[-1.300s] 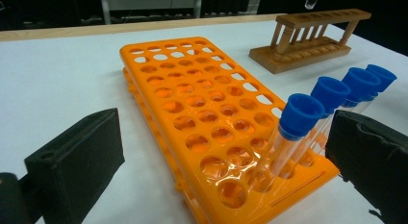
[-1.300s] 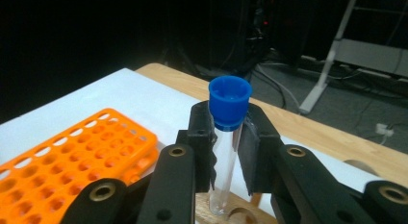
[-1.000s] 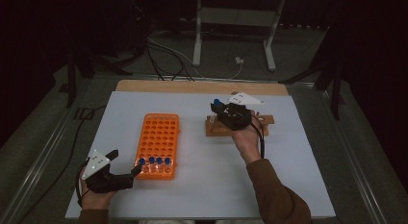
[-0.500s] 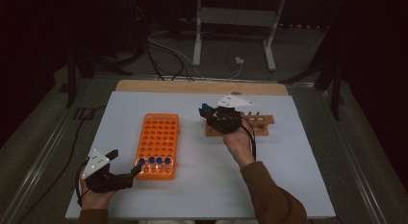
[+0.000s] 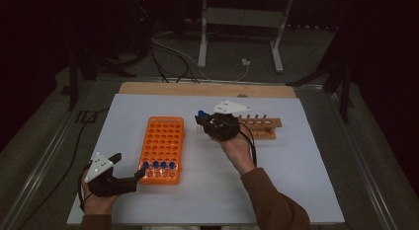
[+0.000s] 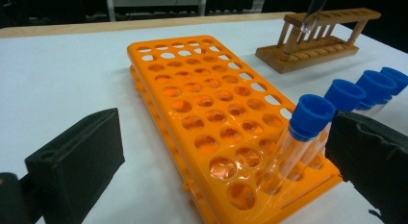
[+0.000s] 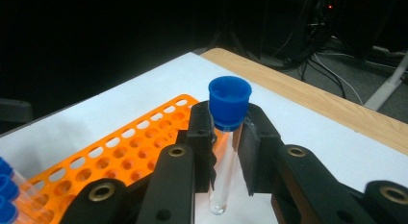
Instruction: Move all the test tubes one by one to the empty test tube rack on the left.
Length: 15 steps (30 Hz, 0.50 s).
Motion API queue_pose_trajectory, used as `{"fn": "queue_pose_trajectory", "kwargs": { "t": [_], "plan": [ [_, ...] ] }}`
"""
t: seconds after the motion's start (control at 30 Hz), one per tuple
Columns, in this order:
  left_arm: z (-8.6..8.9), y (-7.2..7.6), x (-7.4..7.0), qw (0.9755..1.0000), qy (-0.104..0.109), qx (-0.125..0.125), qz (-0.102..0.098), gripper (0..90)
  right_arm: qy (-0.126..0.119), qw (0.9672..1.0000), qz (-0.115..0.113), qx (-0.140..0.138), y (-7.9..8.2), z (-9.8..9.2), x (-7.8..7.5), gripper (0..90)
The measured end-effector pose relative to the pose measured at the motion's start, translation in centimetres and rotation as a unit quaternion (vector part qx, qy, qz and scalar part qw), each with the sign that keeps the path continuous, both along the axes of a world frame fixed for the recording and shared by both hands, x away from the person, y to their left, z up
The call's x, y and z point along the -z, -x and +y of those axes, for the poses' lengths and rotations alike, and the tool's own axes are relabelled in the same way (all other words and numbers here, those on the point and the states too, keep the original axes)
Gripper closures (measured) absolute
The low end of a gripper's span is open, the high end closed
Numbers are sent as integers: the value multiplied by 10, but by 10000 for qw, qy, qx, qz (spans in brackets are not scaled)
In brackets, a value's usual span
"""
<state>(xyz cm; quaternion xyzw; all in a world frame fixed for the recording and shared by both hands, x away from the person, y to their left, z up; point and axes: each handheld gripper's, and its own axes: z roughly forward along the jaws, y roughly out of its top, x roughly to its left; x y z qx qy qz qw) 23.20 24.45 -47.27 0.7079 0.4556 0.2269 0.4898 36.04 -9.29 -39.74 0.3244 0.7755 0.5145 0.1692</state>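
Right gripper (image 7: pixel 226 152) clamps tube (image 7: pixel 225 132) above white table (image 5: pixel 306 156).

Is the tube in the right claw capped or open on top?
Capped. In the right gripper view the right claw is shut on a clear tube with a blue cap seated on its top end.

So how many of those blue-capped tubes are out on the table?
5. Four stand in the near row of the orange rack, at and. The fifth tube is clamped in the right gripper. The hand may hide others.
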Motion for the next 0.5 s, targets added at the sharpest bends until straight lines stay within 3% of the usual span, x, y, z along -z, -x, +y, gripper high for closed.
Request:
{"fn": "queue_pose_trajectory", "kwargs": {
  "t": [0.23, 0.5],
  "plan": [
    [-1, -2, -3, 10000, -33, -36, -24, 6, 21, 9998, 7, -185, 5, 12, 0, 769],
    [-3, -10, -15, 10000, -75, -32, -49, 6, 240, 9989, -16, -405, 9, 31, 1, 770]
  ]
}}
